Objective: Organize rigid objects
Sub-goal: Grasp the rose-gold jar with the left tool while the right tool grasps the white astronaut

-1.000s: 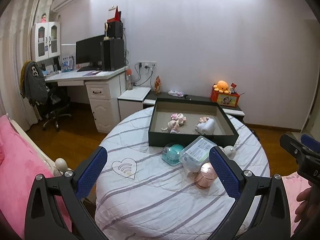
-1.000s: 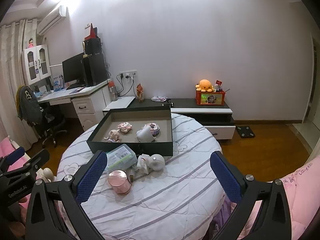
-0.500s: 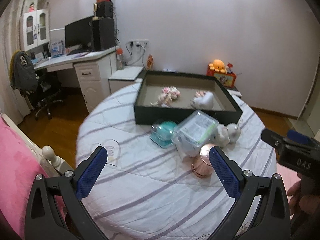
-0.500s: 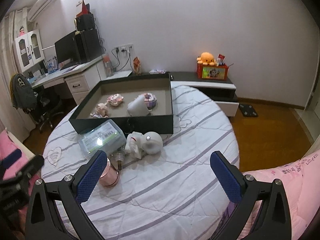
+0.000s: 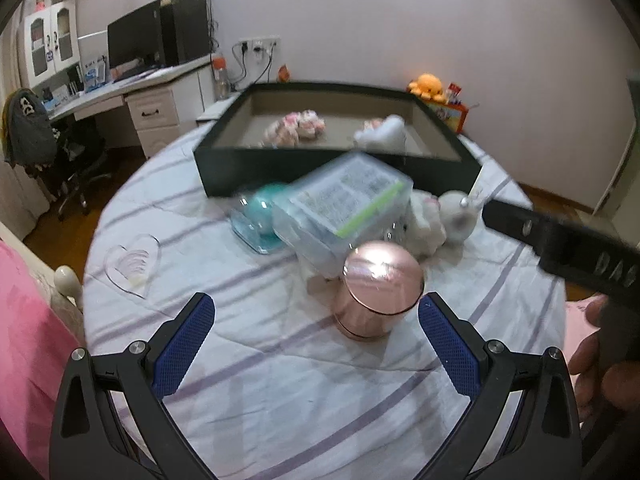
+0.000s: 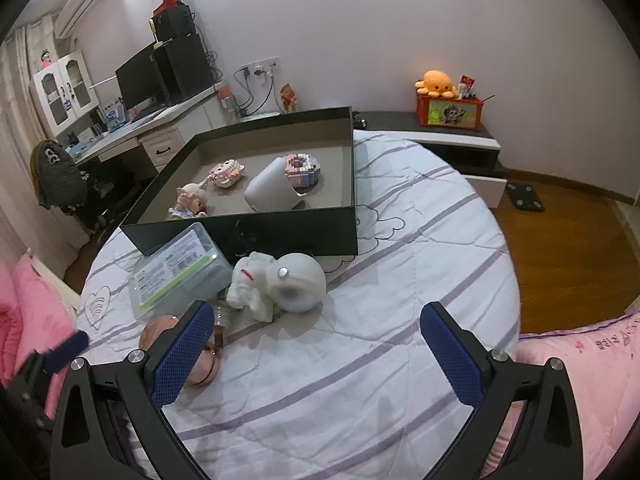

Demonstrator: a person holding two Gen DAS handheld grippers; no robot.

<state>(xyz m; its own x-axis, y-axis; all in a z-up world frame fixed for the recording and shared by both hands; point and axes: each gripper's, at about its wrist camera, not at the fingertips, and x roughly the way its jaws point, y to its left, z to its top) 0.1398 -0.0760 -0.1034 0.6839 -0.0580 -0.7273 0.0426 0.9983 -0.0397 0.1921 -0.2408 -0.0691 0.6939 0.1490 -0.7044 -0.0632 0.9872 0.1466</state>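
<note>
A pink metal jar (image 5: 378, 290) stands on the striped round table (image 5: 248, 360), just beyond my open, empty left gripper (image 5: 316, 354). Behind it lie a clear plastic box (image 5: 344, 212), a teal dome case (image 5: 260, 216) and a white figurine (image 5: 444, 220). A dark shallow box (image 5: 340, 172) at the back holds small dolls and a white cup. My right gripper (image 6: 318, 354) is open and empty, short of the white figurine (image 6: 280, 284); the clear box (image 6: 176, 270) and the jar (image 6: 200, 360) are at its left finger. The dark box (image 6: 260, 232) holds a white cup (image 6: 270, 192).
A pink bed edge (image 5: 28, 320) lies left of the table and pink bedding (image 6: 580, 380) right of it. A desk with a monitor (image 5: 136, 40) and a chair (image 5: 60, 148) stand at the back left. A low cabinet (image 6: 440, 136) with an orange plush stands behind the table.
Both grippers have moved forward and down toward the table. The jar, clear box and figurine now loom larger and closer. Both grippers stay open.
</note>
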